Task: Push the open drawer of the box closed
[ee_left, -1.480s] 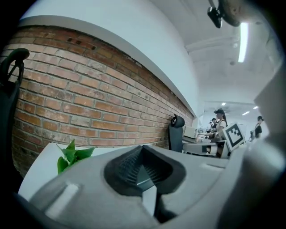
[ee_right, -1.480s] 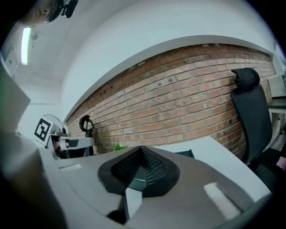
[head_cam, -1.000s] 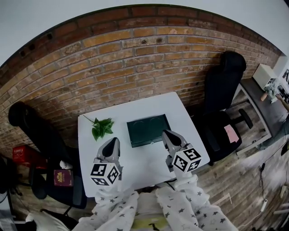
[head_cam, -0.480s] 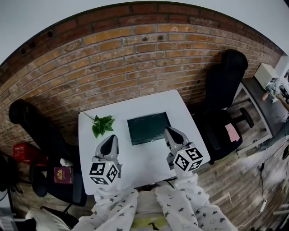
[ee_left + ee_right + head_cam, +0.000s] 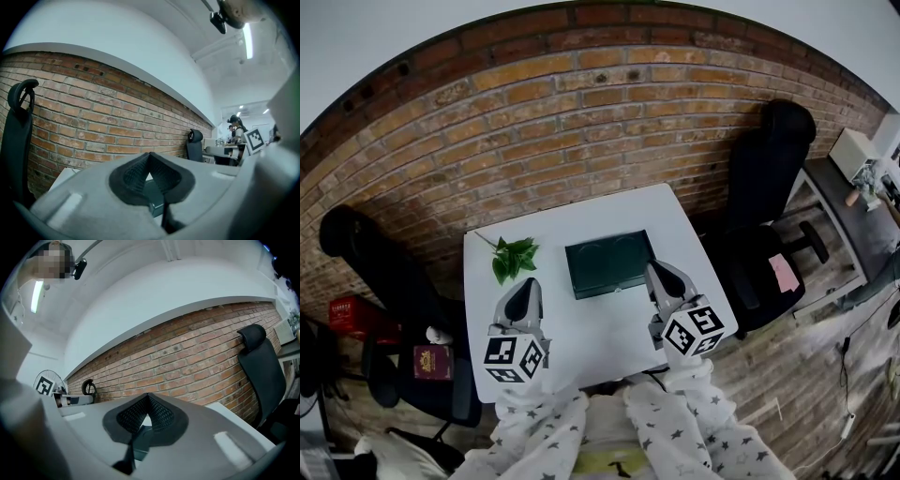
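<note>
Seen from above, a person in star-patterned sleeves holds two grippers level over the near half of a white table, both pointing toward the brick wall. The left gripper hovers just below a leafy sprig, apart from the dark green box at the table's middle. Its jaws are pressed together at the tips with nothing between them. The right gripper sits at the box's near right corner - whether it touches cannot be told - with its jaws likewise closed and empty. Each gripper's own view shows a sliver of the green box past the closed pads. Whether the drawer stands out cannot be made out from above. Black office chairs flank the table on either side.
</note>
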Available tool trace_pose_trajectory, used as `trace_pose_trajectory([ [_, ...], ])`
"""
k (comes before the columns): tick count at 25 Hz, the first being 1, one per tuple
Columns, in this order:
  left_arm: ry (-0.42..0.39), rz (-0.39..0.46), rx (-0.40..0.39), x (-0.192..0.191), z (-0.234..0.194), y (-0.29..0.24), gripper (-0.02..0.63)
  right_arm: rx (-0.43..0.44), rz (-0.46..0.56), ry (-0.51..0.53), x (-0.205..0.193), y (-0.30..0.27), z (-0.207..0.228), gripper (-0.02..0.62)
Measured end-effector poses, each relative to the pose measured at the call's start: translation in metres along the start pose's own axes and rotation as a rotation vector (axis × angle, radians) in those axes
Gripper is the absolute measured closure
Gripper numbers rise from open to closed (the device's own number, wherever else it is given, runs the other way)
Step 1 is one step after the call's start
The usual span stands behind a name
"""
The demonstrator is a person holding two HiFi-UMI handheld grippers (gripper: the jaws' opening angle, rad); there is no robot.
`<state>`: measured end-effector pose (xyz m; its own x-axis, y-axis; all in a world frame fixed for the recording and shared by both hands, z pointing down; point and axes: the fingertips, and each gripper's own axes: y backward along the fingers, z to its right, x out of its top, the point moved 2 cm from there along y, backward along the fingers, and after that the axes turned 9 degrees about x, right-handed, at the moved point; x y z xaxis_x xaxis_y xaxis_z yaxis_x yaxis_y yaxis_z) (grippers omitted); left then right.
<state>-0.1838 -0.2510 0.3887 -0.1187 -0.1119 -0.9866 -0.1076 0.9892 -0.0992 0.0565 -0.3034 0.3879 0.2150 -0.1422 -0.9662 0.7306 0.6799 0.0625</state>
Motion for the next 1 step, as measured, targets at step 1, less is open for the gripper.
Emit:
trace_pose_trajectory([
  [1, -0.002, 0.002, 0.002, 0.0002, -0.0005, 0.0003, 0.606, -0.001, 0.003, 0.001, 0.0002, 0.0003, -0.0001, 0.586],
])
